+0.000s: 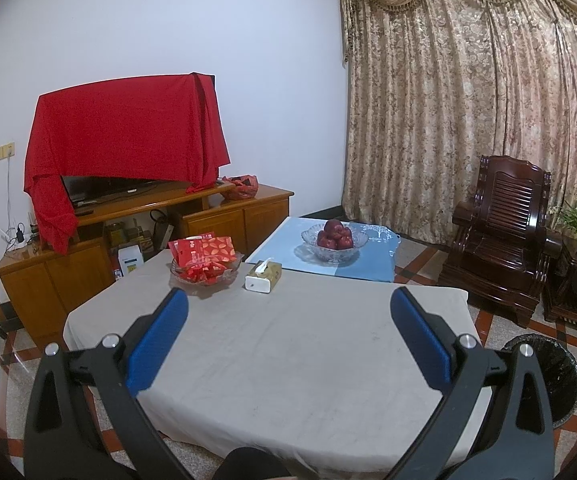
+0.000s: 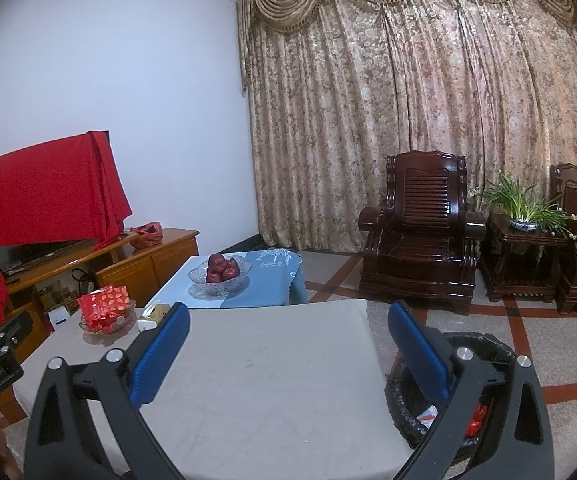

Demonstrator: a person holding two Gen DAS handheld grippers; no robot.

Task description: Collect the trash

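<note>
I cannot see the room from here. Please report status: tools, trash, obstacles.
Left tool open, empty. Right tool open, empty. Trash bin beside table, scraps inside. No loose trash visible on table; nothing blocking.

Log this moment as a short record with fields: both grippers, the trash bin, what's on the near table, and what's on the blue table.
left gripper: open, holding nothing, above the table
right gripper: open, holding nothing
trash bin: black-lined, on the floor right of the table, red and white scraps inside
grey-covered table: near part bare; bowl of red packets and tissue box at the far end
blue-covered table: glass bowl of apples
</note>
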